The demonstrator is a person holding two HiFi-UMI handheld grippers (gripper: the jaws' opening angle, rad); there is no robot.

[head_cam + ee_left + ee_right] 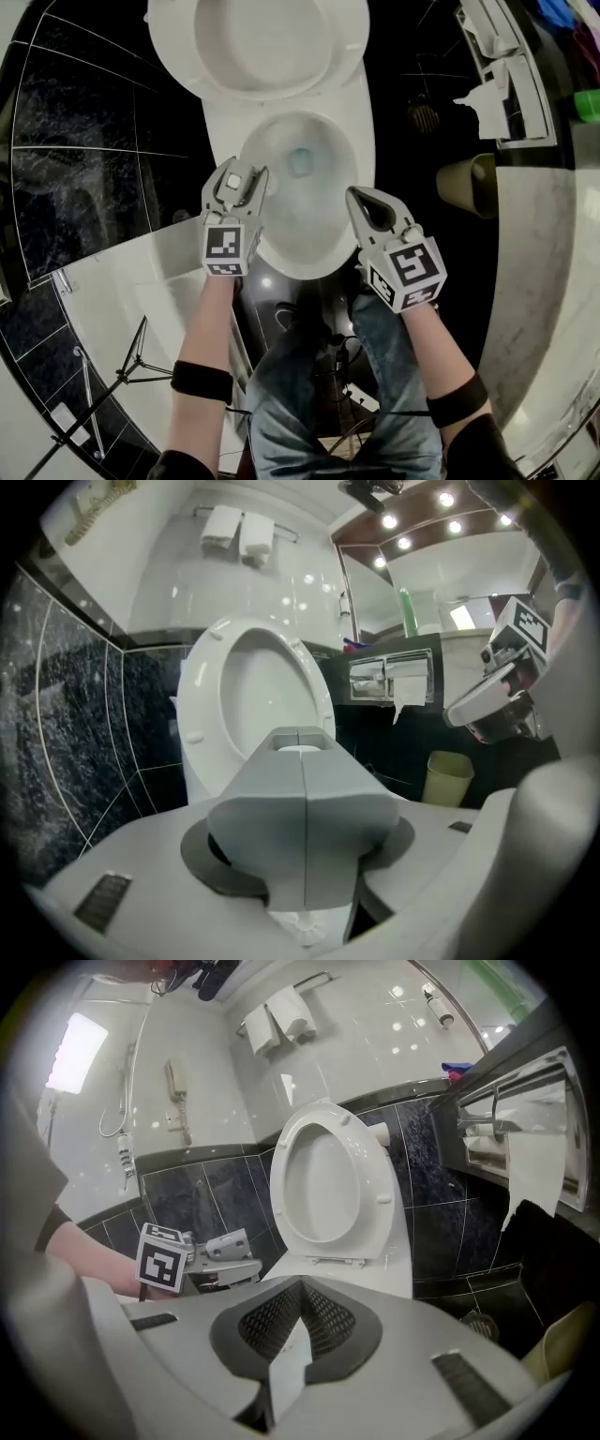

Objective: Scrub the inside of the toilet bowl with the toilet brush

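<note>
Hovering above the front left of the rim, the left tool (246, 178) has its two grey jaws pressed together along a single seam, and it holds nothing. The right tool (356, 194) hangs level with it above the front right of the rim. Its jaws also meet at the tips, leaving only a hollow between the dark meshed pads, and it too is empty.

Both point toward the toilet bowl (361, 164), which stands open between them with a little water (300, 161) at its bottom. The seat (258, 42) is tipped upright against the back wall.

To the right of the bowl, a toilet-paper holder (392, 677) on the wall trails a torn sheet. A pale waste bin (448, 777) stands on the dark tiled floor (84, 141) below it, near a round floor drain (423, 117). Folded towels (286, 1012) rest on a rail high on the back wall. The person's jeans (319, 403) show at the near edge of the floor.
</note>
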